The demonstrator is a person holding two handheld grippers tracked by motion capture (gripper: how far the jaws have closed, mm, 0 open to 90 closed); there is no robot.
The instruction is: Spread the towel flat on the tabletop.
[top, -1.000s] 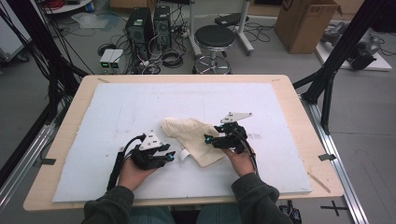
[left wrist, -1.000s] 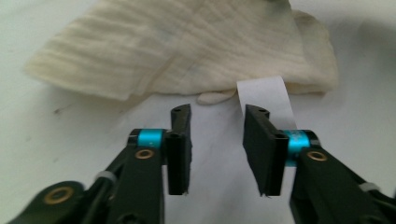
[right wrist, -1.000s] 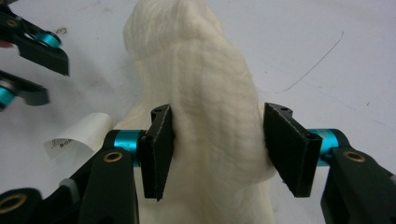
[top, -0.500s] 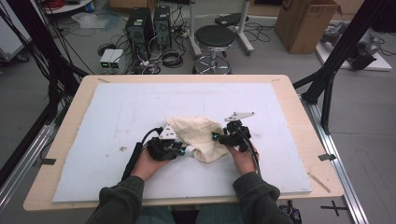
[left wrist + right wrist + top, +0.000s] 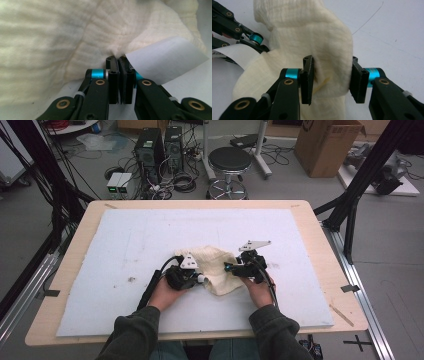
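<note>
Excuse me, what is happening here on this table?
A person sits at a table covered with a white sheet and works on a cream cloth with two hand-held grippers. The left gripper is closed on the cloth's edge, beside a white label. The right gripper has its fingers on either side of a thick bunched fold of the cloth. The cloth lies crumpled between both hands, not spread flat.

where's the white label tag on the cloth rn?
In the left gripper view the white label tag sticks out just right of the left gripper, whose fingers are shut on the cream cloth beside it. In the high view, it lies at the cloth's left edge.
</note>
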